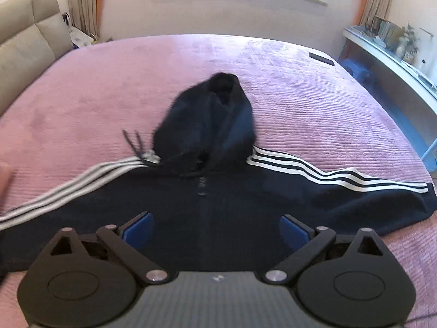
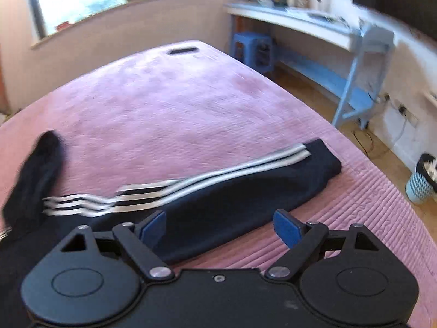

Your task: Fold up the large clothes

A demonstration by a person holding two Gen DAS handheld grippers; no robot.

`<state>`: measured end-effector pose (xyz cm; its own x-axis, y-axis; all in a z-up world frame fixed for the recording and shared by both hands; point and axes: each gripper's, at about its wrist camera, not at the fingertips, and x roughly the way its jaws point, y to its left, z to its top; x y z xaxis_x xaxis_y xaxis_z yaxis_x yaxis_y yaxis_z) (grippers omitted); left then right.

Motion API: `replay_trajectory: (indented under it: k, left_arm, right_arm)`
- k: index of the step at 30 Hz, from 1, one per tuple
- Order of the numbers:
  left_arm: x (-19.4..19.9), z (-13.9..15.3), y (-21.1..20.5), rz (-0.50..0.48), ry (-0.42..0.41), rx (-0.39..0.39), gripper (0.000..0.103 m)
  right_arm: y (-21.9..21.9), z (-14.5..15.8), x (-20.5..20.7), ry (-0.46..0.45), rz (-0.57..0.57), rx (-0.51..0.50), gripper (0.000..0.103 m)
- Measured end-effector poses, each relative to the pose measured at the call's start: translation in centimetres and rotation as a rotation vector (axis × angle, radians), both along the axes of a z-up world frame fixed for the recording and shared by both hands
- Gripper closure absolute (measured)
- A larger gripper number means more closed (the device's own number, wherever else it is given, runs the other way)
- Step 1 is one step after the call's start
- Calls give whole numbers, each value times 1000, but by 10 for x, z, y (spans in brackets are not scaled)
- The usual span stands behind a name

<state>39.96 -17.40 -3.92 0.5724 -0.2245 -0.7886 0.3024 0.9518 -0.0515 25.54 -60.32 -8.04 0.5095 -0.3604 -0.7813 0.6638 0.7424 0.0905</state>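
A dark navy hooded jacket (image 1: 218, 205) with white sleeve stripes lies front-up on the pink bedspread (image 1: 109, 87). Its sleeves spread left and right, and its hood (image 1: 207, 120) points toward the far side of the bed. My left gripper (image 1: 217, 228) is open and empty above the jacket's chest, near the zipper (image 1: 202, 184). In the right wrist view the jacket's right sleeve (image 2: 232, 191) runs toward the bed's right edge. My right gripper (image 2: 220, 228) is open and empty above that sleeve's lower edge. The hood (image 2: 32, 175) shows blurred at the left.
A dark flat object (image 1: 321, 58) lies near the bed's far right corner. A padded headboard (image 1: 24, 43) is on the left. A blue shelf desk (image 2: 327, 63), a blue stool (image 2: 254, 49) and a waste basket (image 2: 422, 183) stand on the floor to the right of the bed.
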Motion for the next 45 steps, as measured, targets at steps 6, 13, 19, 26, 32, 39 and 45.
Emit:
replay_trajectory:
  k: [6, 13, 19, 26, 32, 39, 45]
  left_arm:
    - [8, -43, -32, 59, 51, 19, 3]
    - [9, -73, -58, 37, 131, 106, 4]
    - [10, -81, -75, 29, 147, 126, 4]
    - [5, -82, -70, 16, 119, 158, 4]
    - [4, -76, -30, 48, 112, 143, 5]
    - [7, -51, 59, 171, 72, 100, 5]
    - [18, -35, 145, 211, 50, 86, 5]
  right_arm:
    - [-125, -70, -8, -19, -174, 79, 9]
    - [-215, -129, -19, -95, -346, 198, 12]
    - [-240, -157, -20, -192, -423, 307, 35]
    - [-224, -141, -13, -198, -368, 236, 83]
    - [-135, -73, 9, -204, -185, 20, 84]
    - [60, 16, 66, -310, 134, -109, 84]
    - [235, 33, 135, -354, 397, -104, 84]
